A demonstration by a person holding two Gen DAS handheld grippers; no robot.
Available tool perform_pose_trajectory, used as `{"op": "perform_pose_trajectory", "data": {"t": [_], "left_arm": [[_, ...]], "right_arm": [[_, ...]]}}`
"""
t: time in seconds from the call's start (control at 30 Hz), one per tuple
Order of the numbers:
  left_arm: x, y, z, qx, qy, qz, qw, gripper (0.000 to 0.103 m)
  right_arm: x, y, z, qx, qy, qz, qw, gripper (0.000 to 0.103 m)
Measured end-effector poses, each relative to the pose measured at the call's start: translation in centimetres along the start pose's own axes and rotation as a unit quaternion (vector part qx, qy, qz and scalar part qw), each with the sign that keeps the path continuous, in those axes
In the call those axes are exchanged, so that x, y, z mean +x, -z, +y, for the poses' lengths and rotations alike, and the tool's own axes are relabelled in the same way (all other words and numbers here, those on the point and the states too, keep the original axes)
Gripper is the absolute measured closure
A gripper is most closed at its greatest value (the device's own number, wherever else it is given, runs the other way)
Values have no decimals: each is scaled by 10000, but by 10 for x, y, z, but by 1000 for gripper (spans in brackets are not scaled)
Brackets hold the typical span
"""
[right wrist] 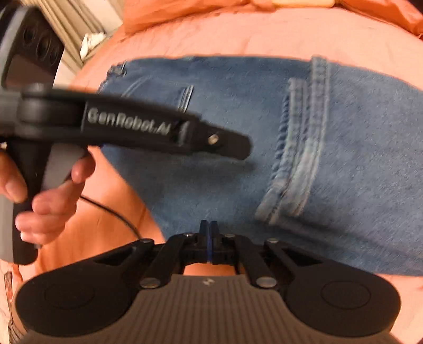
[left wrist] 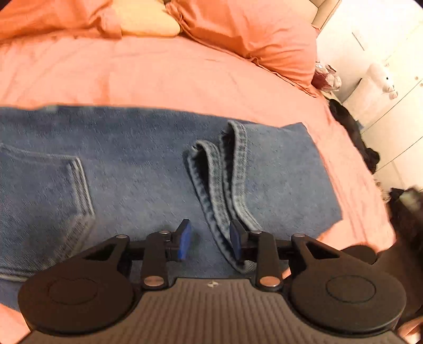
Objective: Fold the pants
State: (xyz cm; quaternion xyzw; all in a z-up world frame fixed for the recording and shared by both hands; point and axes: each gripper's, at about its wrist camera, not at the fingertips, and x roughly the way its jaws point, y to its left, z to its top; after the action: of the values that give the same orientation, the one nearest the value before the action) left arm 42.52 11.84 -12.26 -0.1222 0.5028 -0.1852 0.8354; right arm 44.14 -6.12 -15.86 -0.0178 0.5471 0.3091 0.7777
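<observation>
Blue denim pants [left wrist: 132, 164] lie folded flat on a salmon-pink bedspread [left wrist: 158, 74]. The two leg hems [left wrist: 224, 180] lie doubled back on top of the denim. My left gripper [left wrist: 210, 242] is open and empty just above the pants, its right pad next to the hems. In the right wrist view the pants [right wrist: 357, 158] fill the middle, with the hems [right wrist: 298, 158] to the right. My right gripper [right wrist: 208, 238] is shut and empty at the near edge of the denim. The left gripper [right wrist: 239, 146] reaches in from the left, held in a hand.
Orange pillows [left wrist: 251, 34] and a cream pillow [left wrist: 148, 21] lie at the head of the bed. White cabinets [left wrist: 391, 119] and a dark cloth [left wrist: 351, 132] are past the right edge. A thin black cable [right wrist: 116, 214] lies on the bedspread.
</observation>
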Motion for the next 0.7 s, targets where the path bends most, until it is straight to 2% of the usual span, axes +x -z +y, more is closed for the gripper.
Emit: {"op": "perform_pose_trajectory", "data": {"t": [0.07,0.1,0.13,0.17,0.2,0.27,0.43,0.47,0.5,0.53,0.63,0.7], "left_arm": [[1,-2,-3,250,-199,-1,9995,67],[3,-2,-4,343,-290,23,9990,66],[5,-3,-5,417,-356,52,9985,65],[8,-3,-5,471,-403,101,9980,65],[11,-3,-5,489,-433,146,9978,65],[12,-2,-3,481,-446,204,9976,65],[10,2,-4,458,-333,173,9982,65],[11,2,-4,436,-313,180,9984,65],[10,2,-4,428,-293,185,9985,65],[10,2,-5,428,-274,185,9985,65],[8,1,-7,409,-135,114,9990,65],[11,-3,-8,325,-18,29,9995,55]], "right_arm": [[-16,-7,-8,-50,228,-208,9995,102],[-24,-11,-13,5,349,-306,9989,97],[-31,-17,-16,49,507,-382,9980,86],[-34,-21,-20,66,713,-441,9965,60],[-33,-25,-23,87,947,-418,9946,50],[-26,-28,-29,133,1220,-223,9922,54],[3,-25,-38,515,1307,18,9901,58],[5,-23,-42,668,1276,-27,9896,62],[4,-21,-45,793,1184,-91,9898,83],[2,-19,-49,954,1083,-142,9894,95],[-14,-15,-57,1148,761,-233,9902,96],[-26,-10,-59,1083,528,-243,9924,95]]}}
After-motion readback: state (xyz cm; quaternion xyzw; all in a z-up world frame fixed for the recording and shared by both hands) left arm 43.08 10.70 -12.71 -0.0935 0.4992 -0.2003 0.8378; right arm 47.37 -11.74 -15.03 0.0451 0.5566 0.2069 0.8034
